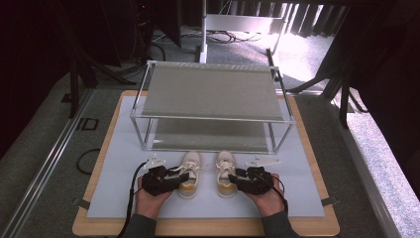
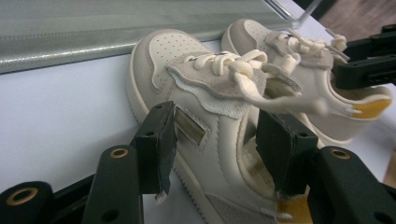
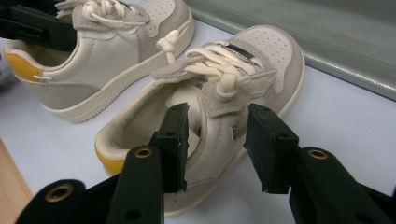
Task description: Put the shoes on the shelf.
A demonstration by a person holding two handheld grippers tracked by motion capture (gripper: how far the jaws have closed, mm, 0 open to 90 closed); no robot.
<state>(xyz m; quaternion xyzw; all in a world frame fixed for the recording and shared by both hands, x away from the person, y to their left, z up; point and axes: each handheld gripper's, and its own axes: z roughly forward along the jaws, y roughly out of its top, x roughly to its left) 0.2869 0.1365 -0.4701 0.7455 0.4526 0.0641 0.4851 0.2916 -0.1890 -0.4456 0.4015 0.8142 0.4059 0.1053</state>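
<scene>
Two small cream-white sneakers with yellow heel patches stand side by side on the pale grey mat [image 1: 114, 148] that covers the wooden table, toes pointing to a metal-framed shelf rack with two grey fabric levels [image 1: 213, 91] just behind them. The left sneaker [image 1: 189, 173] and the right sneaker [image 1: 225, 172] are close to each other but apart.

The person's left hand [image 1: 148, 198] holds the left gripper [image 1: 182, 177] at the outer side of the left sneaker. In the left gripper view its two black jaws are spread, one on the outer wall of the shoe and one inside the opening, so the side wall of the shoe stands between them; whether the pads press it cannot be told.

The right hand [image 1: 267, 196] holds the right gripper [image 1: 238, 173] at the right sneaker in the same way. In the right gripper view its jaws are spread on both sides of the shoe's outer wall near the laces, with a visible gap on one side.
</scene>
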